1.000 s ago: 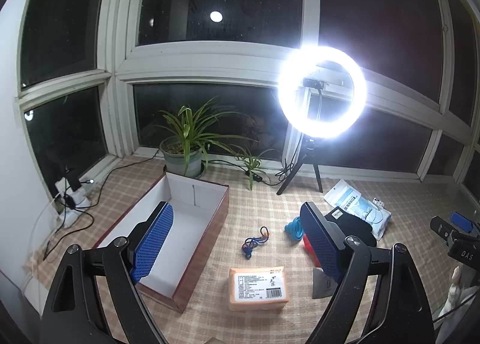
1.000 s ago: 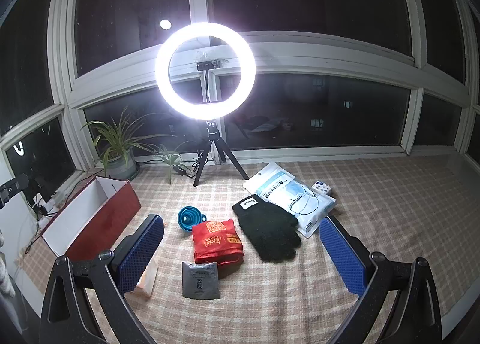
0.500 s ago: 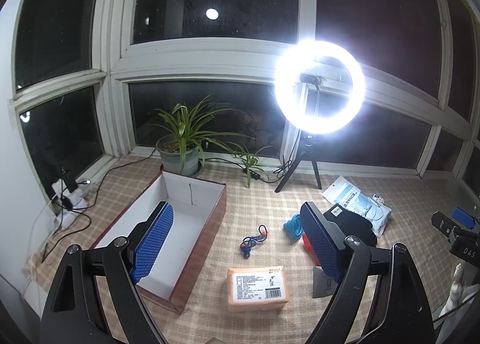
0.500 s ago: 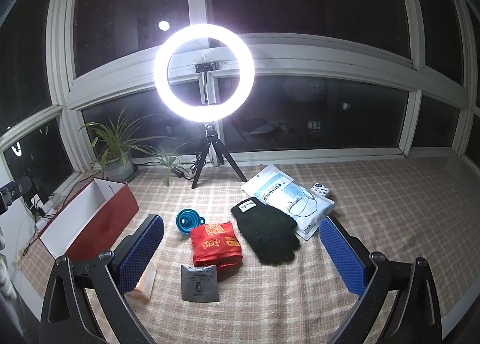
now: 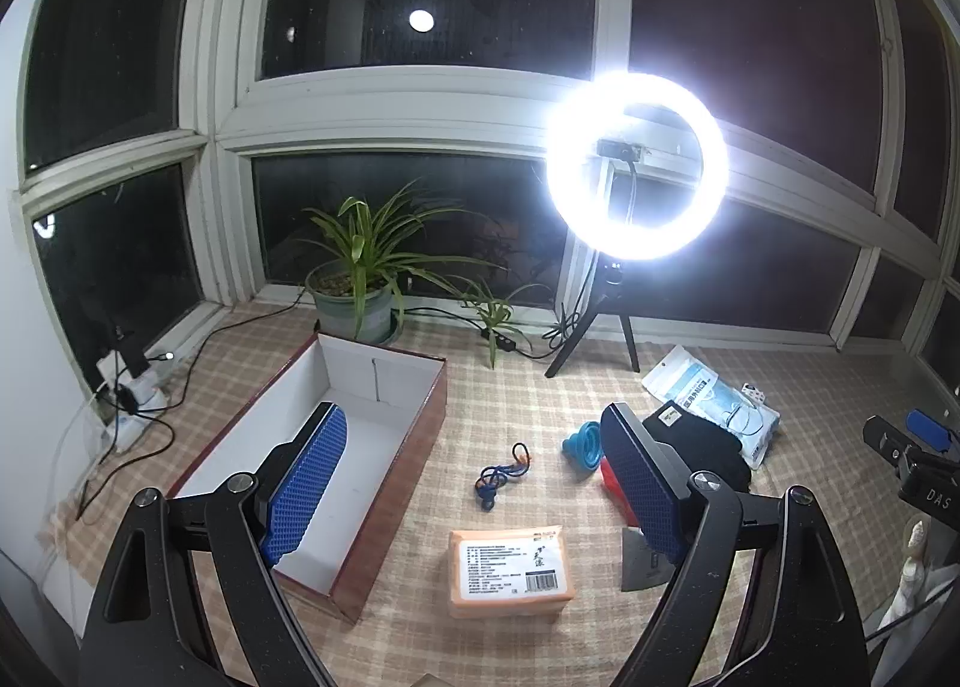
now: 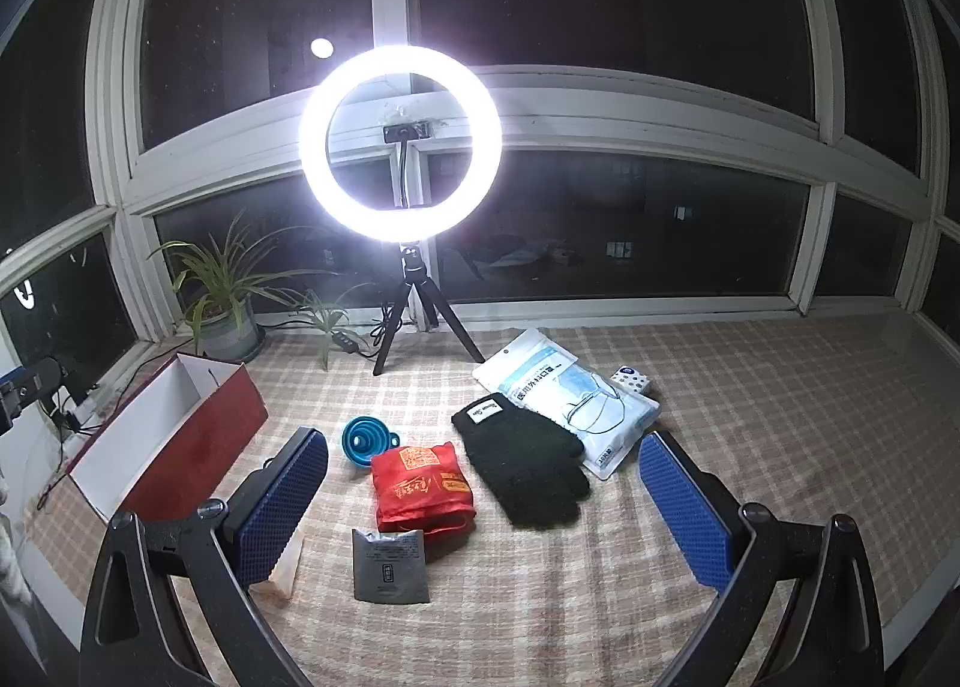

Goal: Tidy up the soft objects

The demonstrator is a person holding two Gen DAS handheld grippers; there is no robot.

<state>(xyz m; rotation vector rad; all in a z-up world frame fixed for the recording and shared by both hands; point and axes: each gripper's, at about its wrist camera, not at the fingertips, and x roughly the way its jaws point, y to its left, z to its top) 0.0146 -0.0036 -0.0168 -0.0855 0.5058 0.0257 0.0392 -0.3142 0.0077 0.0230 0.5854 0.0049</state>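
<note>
An open red box with a white inside (image 5: 360, 435) stands at the left; it also shows in the right wrist view (image 6: 180, 435). An orange tissue pack (image 5: 510, 570) lies in front of my open, empty left gripper (image 5: 474, 489). A blue cord (image 5: 501, 474) lies beyond it. In the right wrist view a red fabric bag (image 6: 420, 483), a black glove (image 6: 522, 468), a mask packet (image 6: 570, 399), a grey pouch (image 6: 390, 564) and a blue funnel (image 6: 363, 441) lie ahead of my open, empty right gripper (image 6: 483, 507).
A ring light on a tripod (image 6: 399, 147) and a potted plant (image 5: 360, 279) stand by the window. A power strip with cables (image 5: 129, 393) lies at the far left. A small dotted box (image 6: 630, 381) sits behind the mask packet.
Both grippers have tilted slightly, so the scene sits a little lower and shifted in each view. No object has moved.
</note>
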